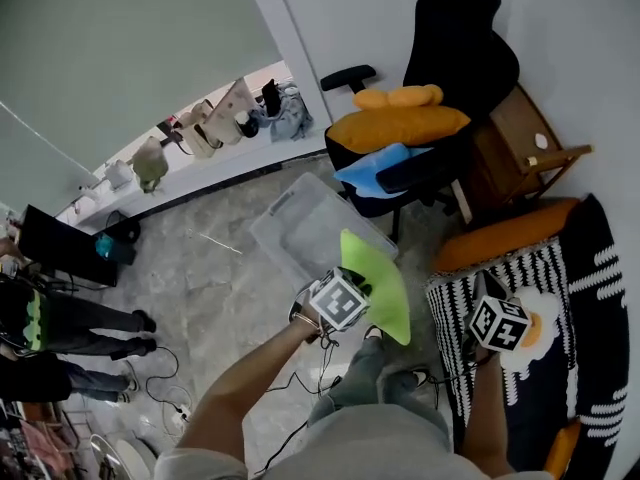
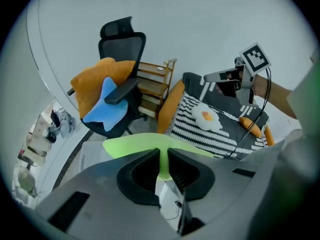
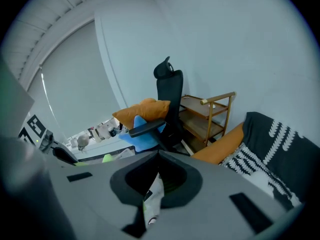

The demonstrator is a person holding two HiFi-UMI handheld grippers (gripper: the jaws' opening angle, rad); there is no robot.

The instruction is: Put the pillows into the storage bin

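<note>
The left gripper (image 2: 161, 154) has its jaws clamped on the edge of the green pillow (image 1: 381, 286) — held over the clear storage bin (image 1: 283, 213) at its 4 o'clock corner. The right gripper (image 3: 159, 156) — jaws closed together, nothing gripped — hovers at 3 o'clock, over the striped blanket (image 1: 455, 308).

Flat lime-green pillow (image 1: 380, 283) hangs over the clear storage bin (image 1: 300, 223).

A black office chair (image 1: 458, 43) stands against the white wall, just beside a wooden shelf trolley (image 1: 512, 140). A black-and-white striped blanket (image 1: 592, 278) lies below the trolley. Black cables (image 1: 158, 386) trail over the marbled floor (image 1: 205, 268), and bags (image 1: 215, 120) line the far wall's base.
</note>
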